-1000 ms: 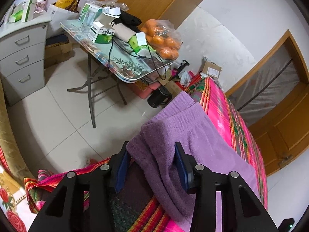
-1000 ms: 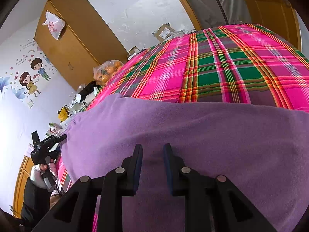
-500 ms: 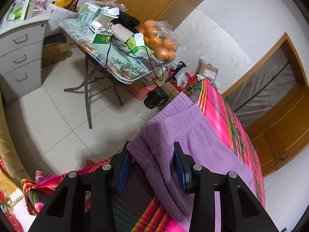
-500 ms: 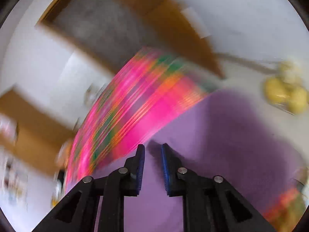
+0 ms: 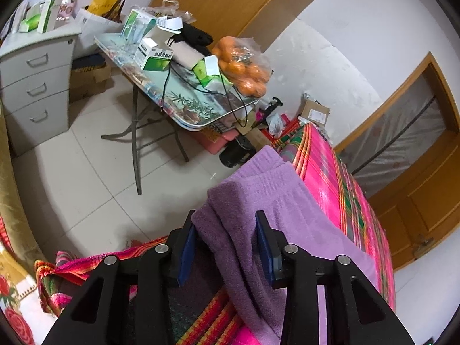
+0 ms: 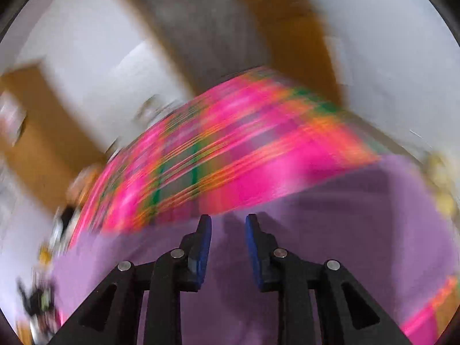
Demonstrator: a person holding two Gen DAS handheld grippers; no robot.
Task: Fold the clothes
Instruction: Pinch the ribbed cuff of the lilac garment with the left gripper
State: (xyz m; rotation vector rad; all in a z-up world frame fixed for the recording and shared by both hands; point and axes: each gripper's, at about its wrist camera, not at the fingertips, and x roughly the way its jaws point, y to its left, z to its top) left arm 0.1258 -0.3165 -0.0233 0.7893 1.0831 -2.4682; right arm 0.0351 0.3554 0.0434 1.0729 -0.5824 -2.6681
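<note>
Pink, green and orange plaid bedding (image 5: 330, 172) covers the bed that both grippers work over, with pale floor tiles (image 5: 86, 178) beyond its near edge. Ahead and to the left of the left gripper (image 5: 227, 230) stands a folding table (image 5: 184, 106) crowded with boxes, cables and a bag of oranges (image 5: 244, 66); further left is a grey drawer cabinet (image 5: 34, 86), and off to the right a wooden door (image 5: 417, 172).

Folded purple cloth (image 5: 273, 201) lies on the bedding and runs forward from the left gripper. A thick bunched fold of it rises between the blue pads (image 5: 187, 250); the left pad touches the fold, while the right pad seems to sit against the cloth's side, though I cannot tell how firmly. Those jaws are closing around the fold.

From the right wrist view everything is smeared by motion. The right gripper (image 6: 228, 230) hovers just above a flat spread of the same purple cloth, with the plaid bedding straight ahead of it. Its jaws are opening, the blue pads stand apart, and nothing is pinched between them; only the cloth's surface shows below the gap
</note>
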